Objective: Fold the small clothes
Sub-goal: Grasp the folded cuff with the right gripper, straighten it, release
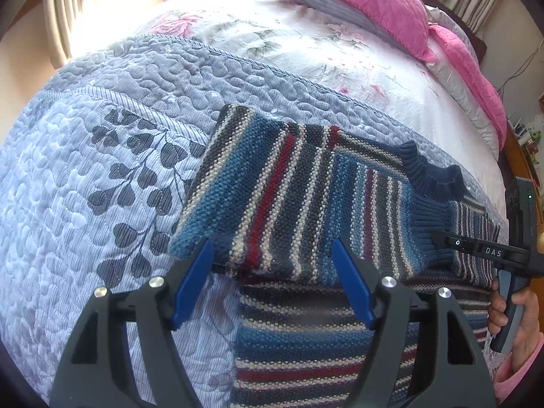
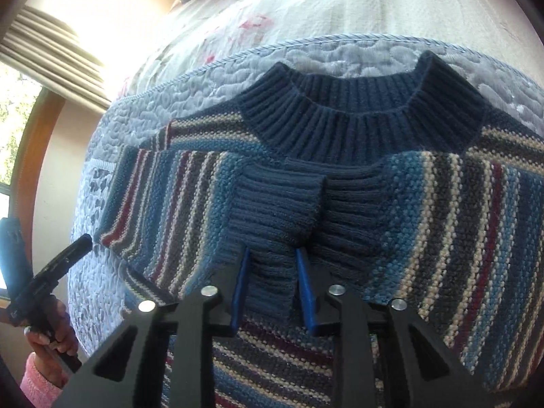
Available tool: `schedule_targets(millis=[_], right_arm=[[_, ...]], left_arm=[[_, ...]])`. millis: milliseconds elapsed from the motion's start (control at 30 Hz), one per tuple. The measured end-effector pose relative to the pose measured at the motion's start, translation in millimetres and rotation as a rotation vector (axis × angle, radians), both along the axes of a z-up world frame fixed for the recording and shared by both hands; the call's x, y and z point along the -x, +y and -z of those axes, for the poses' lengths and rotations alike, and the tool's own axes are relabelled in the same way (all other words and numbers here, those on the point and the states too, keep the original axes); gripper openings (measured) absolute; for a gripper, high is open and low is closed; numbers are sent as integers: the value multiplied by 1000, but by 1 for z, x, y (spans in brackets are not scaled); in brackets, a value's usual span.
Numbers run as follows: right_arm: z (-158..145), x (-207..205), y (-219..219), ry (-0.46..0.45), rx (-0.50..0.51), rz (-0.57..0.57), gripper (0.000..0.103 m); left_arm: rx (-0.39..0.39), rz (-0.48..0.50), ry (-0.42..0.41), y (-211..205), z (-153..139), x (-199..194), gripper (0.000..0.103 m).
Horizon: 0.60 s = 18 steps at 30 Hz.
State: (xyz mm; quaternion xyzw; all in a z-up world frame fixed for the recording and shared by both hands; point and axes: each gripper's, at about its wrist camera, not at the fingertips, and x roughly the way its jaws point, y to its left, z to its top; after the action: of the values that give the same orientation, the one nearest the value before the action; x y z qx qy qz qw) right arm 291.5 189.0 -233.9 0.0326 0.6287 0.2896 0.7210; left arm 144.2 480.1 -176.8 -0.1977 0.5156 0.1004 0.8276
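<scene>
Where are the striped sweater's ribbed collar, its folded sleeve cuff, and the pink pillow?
ribbed collar (image 2: 360, 119): right wrist view, middle of the navy ribbing.
folded sleeve cuff (image 2: 272, 210): right wrist view, ribbed navy end.
pink pillow (image 1: 367, 3): left wrist view, quilted top.

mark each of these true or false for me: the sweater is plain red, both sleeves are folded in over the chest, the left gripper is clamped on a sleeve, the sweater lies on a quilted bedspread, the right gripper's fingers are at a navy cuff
1. The sweater is plain red. False: it is striped in blue, grey, cream and dark red, with a navy ribbed collar.
2. Both sleeves are folded in over the chest. True: their cuffs meet in the middle.
3. The left gripper is clamped on a sleeve. False: its jaws stand wide open, holding nothing.
4. The sweater lies on a quilted bedspread. True.
5. The right gripper has its fingers at a navy cuff. True: ribbed fabric sits between them.
</scene>
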Motion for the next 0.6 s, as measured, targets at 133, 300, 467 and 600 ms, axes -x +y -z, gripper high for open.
schedule_targets(millis=[133, 300, 467, 600], right_arm=[[-20, 8, -10, -44, -53, 3, 16], [-65, 11, -46, -149, -57, 48, 15], [-74, 2, -91, -161, -13, 118, 15], [-56, -3, -111, -137, 43, 179, 15]], left_arm=[[7, -23, 3, 8, 0, 4, 72], [-6, -22, 7, 8, 0, 2, 72], [-41, -16, 52, -6, 12, -13, 72], [-91, 25, 101, -25, 27, -31, 72]])
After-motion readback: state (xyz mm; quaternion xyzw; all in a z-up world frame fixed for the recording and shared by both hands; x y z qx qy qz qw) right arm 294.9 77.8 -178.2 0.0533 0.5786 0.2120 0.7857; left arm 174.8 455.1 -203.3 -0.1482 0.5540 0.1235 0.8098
